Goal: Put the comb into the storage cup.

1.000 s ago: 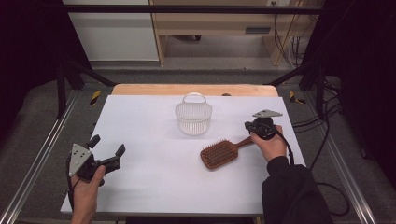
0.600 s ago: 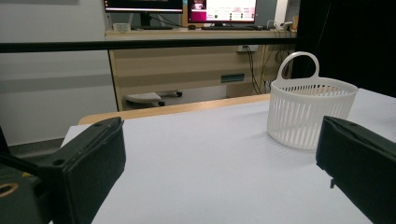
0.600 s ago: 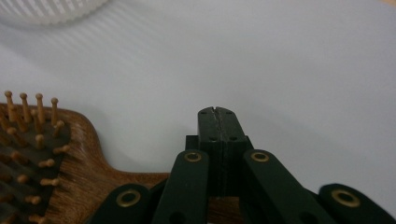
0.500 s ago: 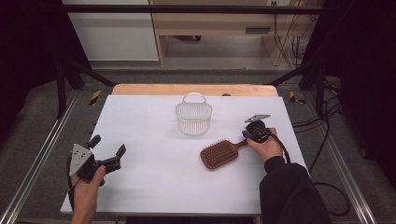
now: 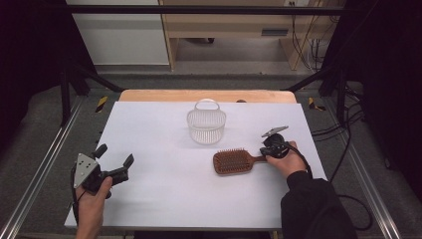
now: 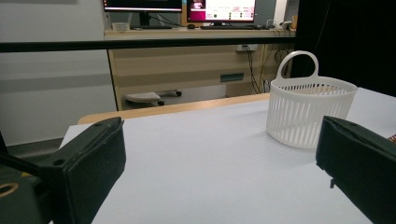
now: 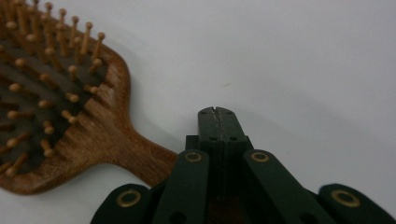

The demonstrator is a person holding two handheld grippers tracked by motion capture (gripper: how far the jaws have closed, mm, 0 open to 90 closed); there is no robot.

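Table: I see a white table top (image 5: 164, 199) running from near my side to a wooden strip at the far edge; both of my hands come in from the near side.

Basket: a white slatted plastic basket (image 5: 206, 125) with a loop handle stands upright near the far middle of the table. In the left gripper view the basket (image 6: 308, 110) sits ahead and to the right, well apart from that gripper.

Hairbrush: a wooden paddle hairbrush (image 5: 233, 161) lies flat, bristles up, just in front of the basket but not touching it. Its handle points toward my right hand.

Left gripper: my left gripper (image 5: 115, 162) hangs near the table's left edge, its jaws spread wide with nothing between them.

Right gripper: my right gripper (image 5: 266, 150) sits over the brush handle. In the right gripper view the gripper (image 7: 218, 113) has its jaws pressed together, and the handle (image 7: 140, 158) passes beneath the linkage rather than between the tips, so I judge it grips nothing.

Risk: I judge that with the jaws together beside the handle, pushing on could shove or spin the brush toward the basket instead of catching it.
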